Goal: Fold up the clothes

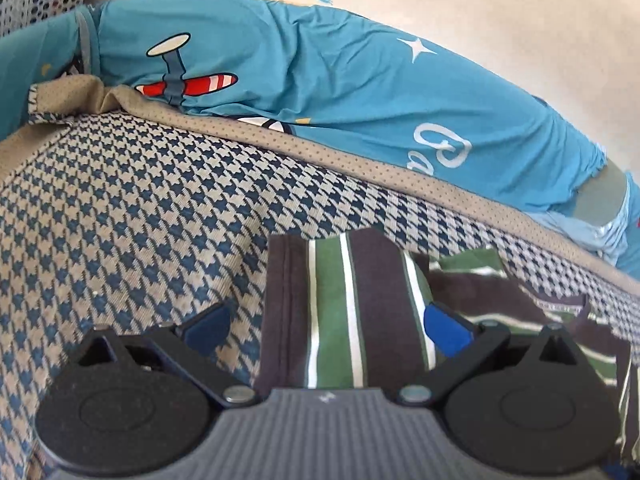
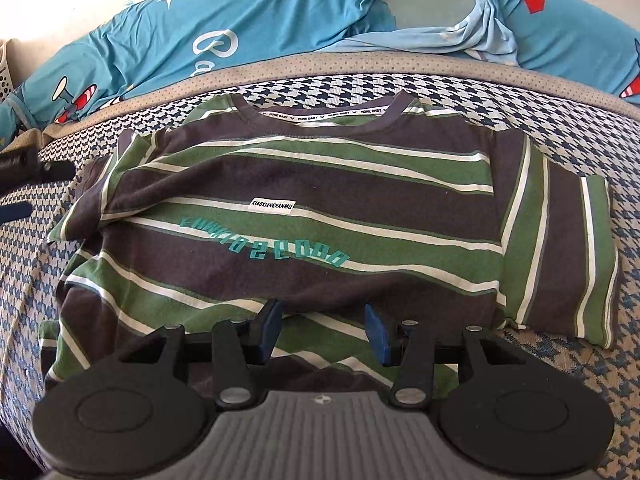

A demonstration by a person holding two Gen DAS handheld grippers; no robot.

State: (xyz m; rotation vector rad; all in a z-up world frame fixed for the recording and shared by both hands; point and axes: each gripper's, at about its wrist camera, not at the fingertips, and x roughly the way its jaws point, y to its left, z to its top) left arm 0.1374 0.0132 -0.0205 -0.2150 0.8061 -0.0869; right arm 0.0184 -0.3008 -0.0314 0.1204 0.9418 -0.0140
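**Me:** Both grippers are mine. My left gripper (image 1: 326,330) has its jaws spread wide, with nothing squeezed. A striped sleeve end lies between the blue pads, but they don't press on it. My right gripper (image 2: 322,330) has its jaws partly apart, low over the bottom hem. I can't see any cloth pinched there.

**Friend:** Where is the shirt?

**Me:** My striped shirt (image 2: 304,184) lies flat on the checked cover (image 1: 120,208), collar away from me. One sleeve looks folded in already on the right. The left side is still bunched.

**Friend:** So what now?

**Me:** I think I should grab that left sleeve edge, lift a little, and lay it over the middle. Go slow, so the stripes stay smooth.

**Friend:** What does it feel like?

**Me:** Soft and floppy, I guess. Green, brown and white stripes, with a ribbed neck. The cover looks rougher, woven. Behind it lies a shiny blue sheet (image 1: 340,80) with planes and stars.
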